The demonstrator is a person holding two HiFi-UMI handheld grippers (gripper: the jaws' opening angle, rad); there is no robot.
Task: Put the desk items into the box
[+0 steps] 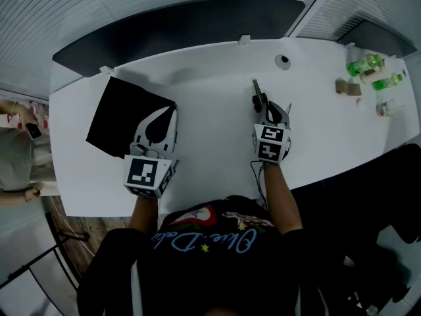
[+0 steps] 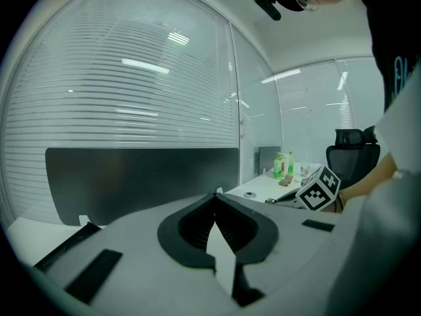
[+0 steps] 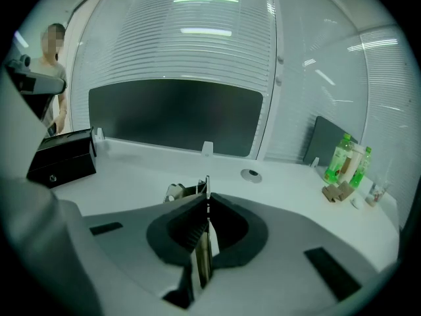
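Head view of a white desk (image 1: 217, 157) with both hand-held grippers in frame. The right gripper (image 1: 262, 104) is clamped on a small dark-and-metal item (image 1: 256, 89) near the desk's middle. In the right gripper view a thin upright edge is pinched between the jaws, and its metal parts (image 3: 186, 191) project just past the tips. What kind of item it is, and whether it rests on the desk, cannot be made out. The left gripper (image 1: 170, 110) has its jaws together with nothing between them, its tip over the near right edge of the black box (image 1: 122, 114). The box sits at the desk's left end, well apart from the item. Far right end: green bottles (image 1: 366, 64).
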